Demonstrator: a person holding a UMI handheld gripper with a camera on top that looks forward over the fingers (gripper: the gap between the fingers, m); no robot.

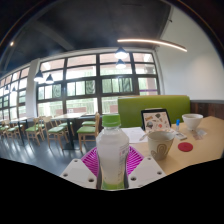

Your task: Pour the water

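A clear plastic bottle (113, 152) with a white cap and a green band at its base stands upright between my two fingers. Both pink pads (92, 160) press on its sides, so my gripper (113, 168) is shut on the bottle. A paper cup (160, 145) with a printed pattern stands on the light wooden table (200, 155), just ahead of the fingers and to the right of the bottle.
A standing menu card (155, 120) is behind the cup. A red coaster (185, 147) lies on the table, with a white bowl (192, 122) and a blue item beyond it. A green bench back (150, 105) and café chairs (40, 130) stand farther off by the windows.
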